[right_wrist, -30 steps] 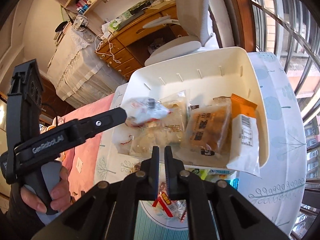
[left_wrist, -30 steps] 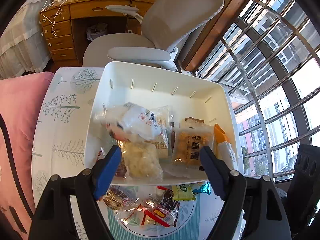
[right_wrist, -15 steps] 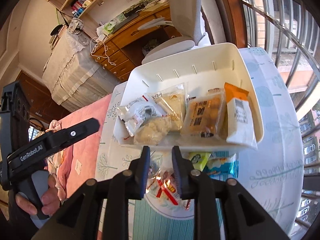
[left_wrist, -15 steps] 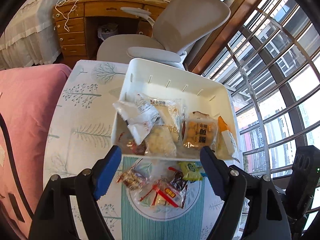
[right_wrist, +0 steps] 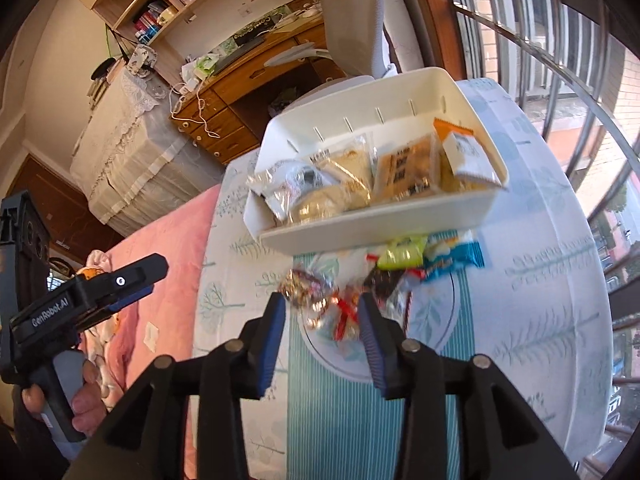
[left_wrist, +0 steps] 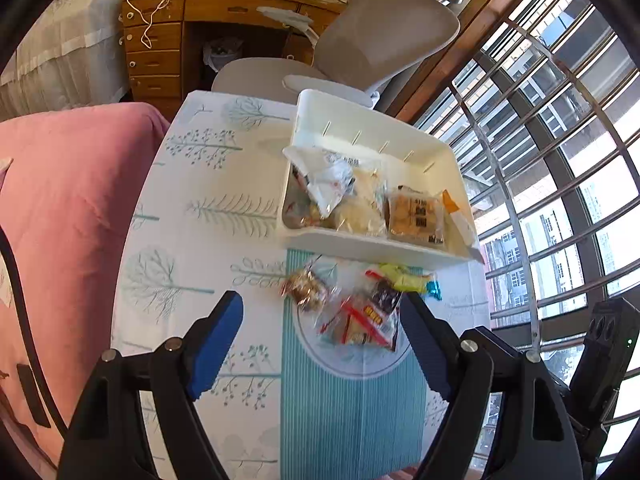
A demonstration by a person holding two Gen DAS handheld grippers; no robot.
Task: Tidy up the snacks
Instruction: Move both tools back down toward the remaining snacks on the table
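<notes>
A white bin (left_wrist: 372, 246) (right_wrist: 372, 228) on the table holds several snack packets, among them a white packet (left_wrist: 330, 182) at its left end. Loose snacks lie in front of the bin: a gold-brown packet (left_wrist: 308, 288) (right_wrist: 304, 284), a red and clear packet (left_wrist: 360, 320) (right_wrist: 340, 316), a green one (left_wrist: 400, 278) (right_wrist: 400, 256) and a blue one (right_wrist: 456, 258). My left gripper (left_wrist: 320, 320) is open and empty, held back above the table. My right gripper (right_wrist: 324, 316) is open, its fingers either side of the red and clear packet, above it.
The table has a tree-patterned cloth with a teal mat (left_wrist: 352, 408). A pink bed cover (left_wrist: 60, 208) lies to the left. A grey office chair (left_wrist: 360, 52) and a wooden desk (left_wrist: 168, 40) stand behind the table. Barred windows (left_wrist: 560, 160) are on the right.
My left gripper let go of the white packet in the bin and pulled back. My right gripper went from shut to open and came over the loose snacks.
</notes>
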